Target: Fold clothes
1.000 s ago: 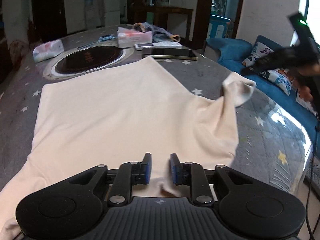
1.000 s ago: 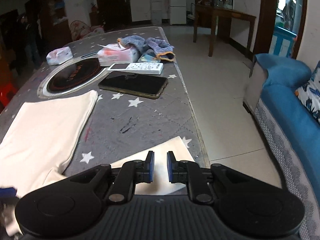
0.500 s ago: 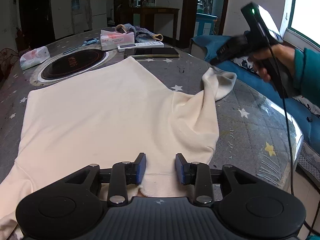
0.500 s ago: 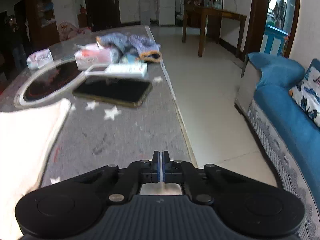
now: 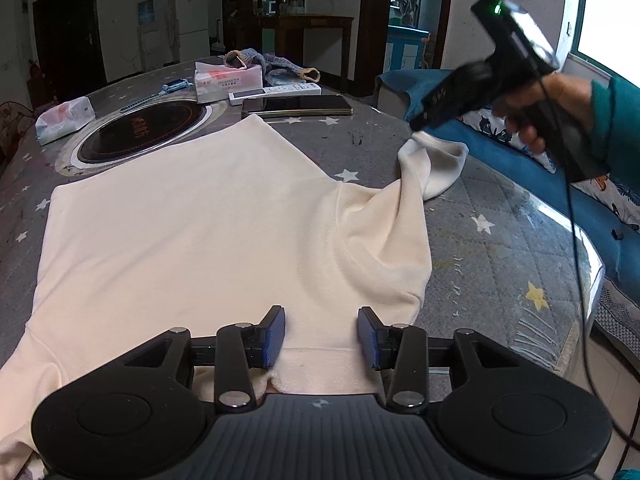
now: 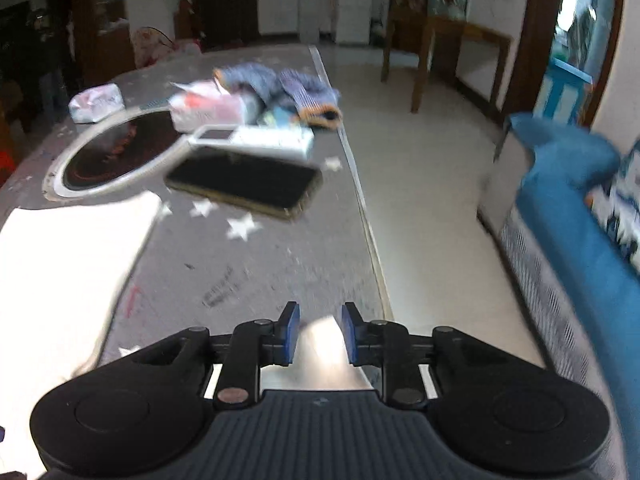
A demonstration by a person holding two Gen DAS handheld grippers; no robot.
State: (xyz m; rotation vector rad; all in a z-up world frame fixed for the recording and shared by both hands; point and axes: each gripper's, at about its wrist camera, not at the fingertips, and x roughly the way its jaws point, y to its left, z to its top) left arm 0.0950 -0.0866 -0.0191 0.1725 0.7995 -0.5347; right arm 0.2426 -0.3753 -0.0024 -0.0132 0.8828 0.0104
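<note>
We hold the left gripper [image 5: 321,336] tilted down over the near hem of the cream shirt [image 5: 192,232], its jaws opening with cloth between the pads but unpinched. Our right hand [image 5: 544,116] angles the right gripper [image 6: 318,334] down at the shirt's raised sleeve [image 5: 432,168]; its jaws are opening around the sleeve end. The shirt lies flat beside the cooktop [image 5: 140,132], whose logo we cannot read.
</note>
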